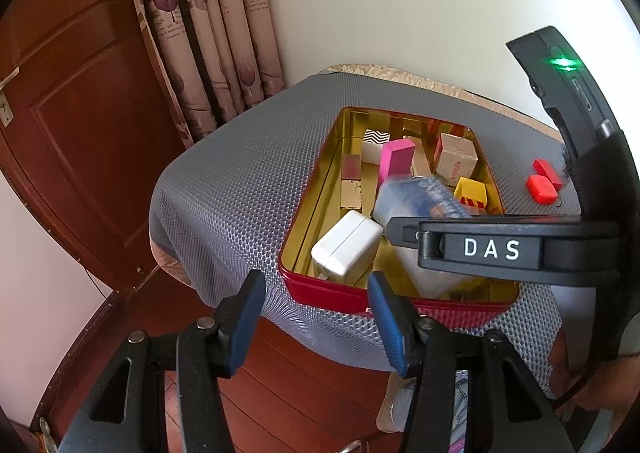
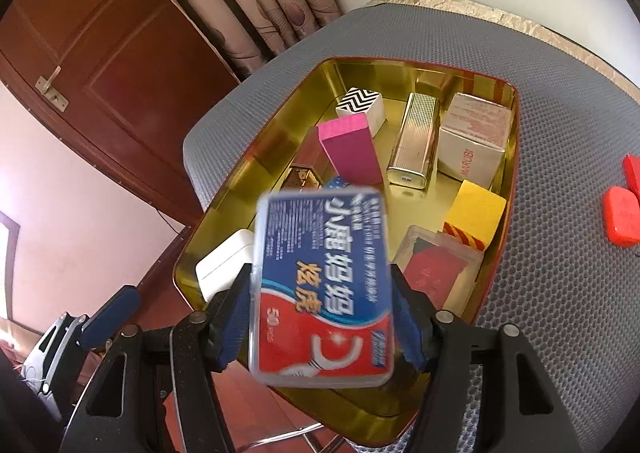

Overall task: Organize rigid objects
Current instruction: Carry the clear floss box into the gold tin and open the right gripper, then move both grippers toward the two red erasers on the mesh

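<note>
A red tin with a gold inside [image 1: 320,293] [image 2: 344,69] sits on a grey mat. In it lie a white charger [image 1: 346,247] [image 2: 220,267], a pink block [image 1: 394,159] [image 2: 350,149], a zigzag box [image 2: 358,101], a gold case [image 2: 414,141], a white carton [image 2: 474,143], a yellow block [image 2: 476,213] and a clear red box [image 2: 438,269]. My right gripper [image 2: 322,317] is shut on a blue and red floss pick box [image 2: 322,285] [image 1: 416,201], held above the tin. My left gripper [image 1: 316,317] is open and empty at the tin's near edge.
Two red pieces [image 1: 542,183] [image 2: 622,213] lie on the grey mat [image 1: 224,189] right of the tin. A wooden door [image 1: 72,113] and a curtain [image 1: 208,33] stand behind the small table. Wooden floor shows below.
</note>
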`<action>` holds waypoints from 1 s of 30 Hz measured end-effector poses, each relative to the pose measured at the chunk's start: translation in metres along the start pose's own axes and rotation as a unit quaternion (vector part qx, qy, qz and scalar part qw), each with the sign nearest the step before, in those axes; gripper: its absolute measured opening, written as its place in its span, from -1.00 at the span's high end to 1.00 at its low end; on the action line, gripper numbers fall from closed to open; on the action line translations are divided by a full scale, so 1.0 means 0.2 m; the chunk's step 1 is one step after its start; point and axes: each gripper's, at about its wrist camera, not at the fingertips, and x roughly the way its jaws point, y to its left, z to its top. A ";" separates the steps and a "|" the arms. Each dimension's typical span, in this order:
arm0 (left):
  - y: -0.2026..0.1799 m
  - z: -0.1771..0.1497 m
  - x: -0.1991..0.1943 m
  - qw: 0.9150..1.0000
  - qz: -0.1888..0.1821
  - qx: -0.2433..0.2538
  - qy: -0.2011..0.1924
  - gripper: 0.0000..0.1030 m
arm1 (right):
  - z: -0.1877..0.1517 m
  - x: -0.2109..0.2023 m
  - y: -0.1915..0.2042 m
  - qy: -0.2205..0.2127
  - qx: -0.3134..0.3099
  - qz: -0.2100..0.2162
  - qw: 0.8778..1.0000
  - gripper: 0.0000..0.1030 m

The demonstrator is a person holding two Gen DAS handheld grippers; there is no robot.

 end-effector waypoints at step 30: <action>-0.22 0.02 -0.18 0.997 -0.031 0.059 -0.041 -0.06 | -0.68 -0.74 -1.10 -0.088 0.059 -0.324 0.940 -0.84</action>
